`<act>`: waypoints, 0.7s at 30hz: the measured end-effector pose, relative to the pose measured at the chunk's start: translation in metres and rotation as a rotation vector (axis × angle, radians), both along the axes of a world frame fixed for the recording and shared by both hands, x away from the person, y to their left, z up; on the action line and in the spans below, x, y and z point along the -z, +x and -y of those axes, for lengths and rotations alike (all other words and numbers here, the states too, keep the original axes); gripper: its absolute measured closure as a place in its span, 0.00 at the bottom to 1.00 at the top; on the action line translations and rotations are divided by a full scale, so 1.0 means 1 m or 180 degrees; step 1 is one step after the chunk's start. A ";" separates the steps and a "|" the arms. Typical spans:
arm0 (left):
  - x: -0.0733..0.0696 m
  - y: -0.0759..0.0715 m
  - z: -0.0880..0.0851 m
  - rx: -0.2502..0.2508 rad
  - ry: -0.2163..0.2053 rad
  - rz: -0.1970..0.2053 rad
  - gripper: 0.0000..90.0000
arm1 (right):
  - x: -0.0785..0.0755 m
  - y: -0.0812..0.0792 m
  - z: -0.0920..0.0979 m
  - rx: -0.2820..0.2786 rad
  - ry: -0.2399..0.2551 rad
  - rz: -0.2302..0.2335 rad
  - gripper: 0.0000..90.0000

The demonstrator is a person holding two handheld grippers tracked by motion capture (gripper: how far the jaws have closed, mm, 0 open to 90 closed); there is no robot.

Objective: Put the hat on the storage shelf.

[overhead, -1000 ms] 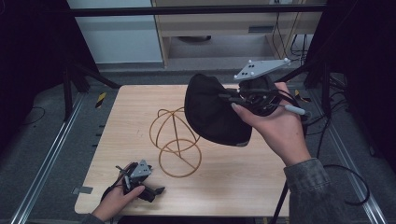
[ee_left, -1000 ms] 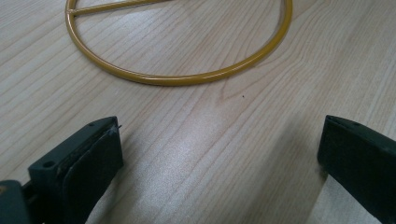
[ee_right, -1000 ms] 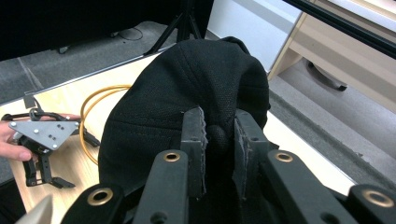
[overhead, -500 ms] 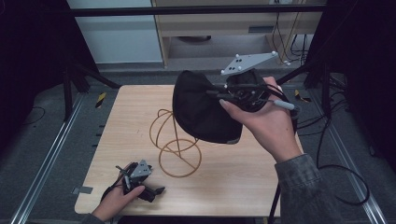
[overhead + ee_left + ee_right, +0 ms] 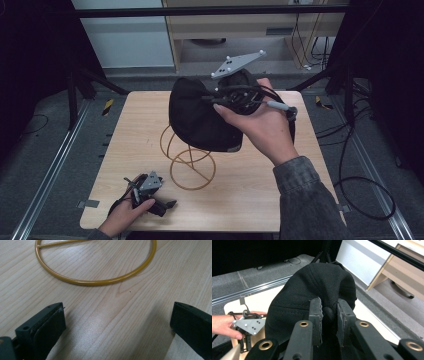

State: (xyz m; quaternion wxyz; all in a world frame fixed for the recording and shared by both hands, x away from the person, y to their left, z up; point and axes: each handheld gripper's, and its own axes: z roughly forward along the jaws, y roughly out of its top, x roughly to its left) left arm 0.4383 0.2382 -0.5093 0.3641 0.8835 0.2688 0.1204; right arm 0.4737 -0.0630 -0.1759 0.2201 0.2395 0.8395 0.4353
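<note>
Resting at the near left corner of the worktop, my left gripper lies low with its jaws wide apart and nothing between them; in its own view the base ring of the yellow wire stand lies just ahead on the wood. That stand rises at the middle of the worktop. Further right, my right gripper is clamped on a fold of the black cap, holding it in the air above the stand.

high view looks down; both gripper views share its table.
</note>
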 end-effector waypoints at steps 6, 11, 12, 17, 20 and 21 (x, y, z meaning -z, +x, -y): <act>0.000 0.000 0.000 0.0002 0.0001 0.0000 0.00 | 0.007 0.011 -0.012 -0.0025 -0.0018 -0.0047 0.85; 0.000 0.000 0.000 0.0002 0.0001 -0.0001 0.00 | 0.011 0.017 -0.020 -0.0055 -0.0025 -0.0094 0.85; 0.000 0.000 0.000 0.0002 0.0001 -0.0001 0.00 | 0.012 0.017 -0.023 -0.0062 -0.0032 -0.0115 0.85; 0.000 0.000 0.000 -0.0001 -0.0007 -0.0002 0.00 | 0.017 0.020 -0.032 -0.0100 -0.0096 -0.0126 0.85; 0.000 0.000 0.000 -0.0002 -0.0007 -0.0002 0.00 | 0.019 0.022 -0.037 -0.0117 -0.0109 -0.0144 0.85; 0.000 0.000 0.000 -0.0001 -0.0006 -0.0002 0.00 | 0.020 0.023 -0.038 -0.0122 -0.0117 -0.0151 0.85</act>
